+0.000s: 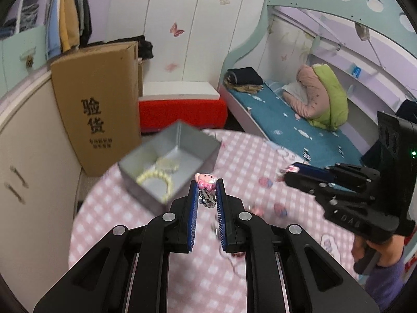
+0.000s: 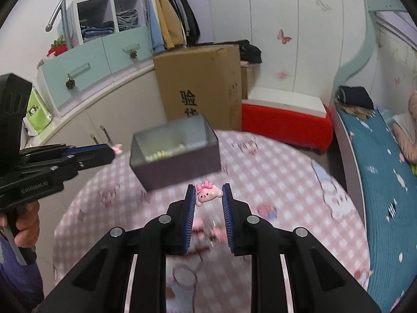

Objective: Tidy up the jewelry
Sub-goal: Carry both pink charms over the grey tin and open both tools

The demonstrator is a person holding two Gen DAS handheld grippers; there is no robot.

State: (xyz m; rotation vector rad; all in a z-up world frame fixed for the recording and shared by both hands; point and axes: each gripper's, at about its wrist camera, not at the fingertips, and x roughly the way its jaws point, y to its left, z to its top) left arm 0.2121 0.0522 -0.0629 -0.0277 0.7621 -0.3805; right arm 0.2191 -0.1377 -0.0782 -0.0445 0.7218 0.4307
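Observation:
My left gripper (image 1: 206,186) is shut on a pink cartoon hair clip (image 1: 206,181) with a metal clasp, held above the pink checked tabletop (image 1: 156,234). It also shows in the right wrist view (image 2: 114,151). My right gripper (image 2: 208,193) is shut on a second pink charm with a bow (image 2: 207,194); it shows at the right of the left wrist view (image 1: 286,172). An open grey box (image 1: 169,161) sits ahead with a pale bead bracelet (image 1: 156,180) and a clear piece inside. The box also shows in the right wrist view (image 2: 177,156).
More small pink trinkets (image 1: 278,208) and a thin cord lie on the round table. A cardboard carton (image 1: 96,104), a red and white stool (image 1: 182,109), cream cabinets (image 1: 31,156) and a bunk bed (image 1: 299,130) surround the table.

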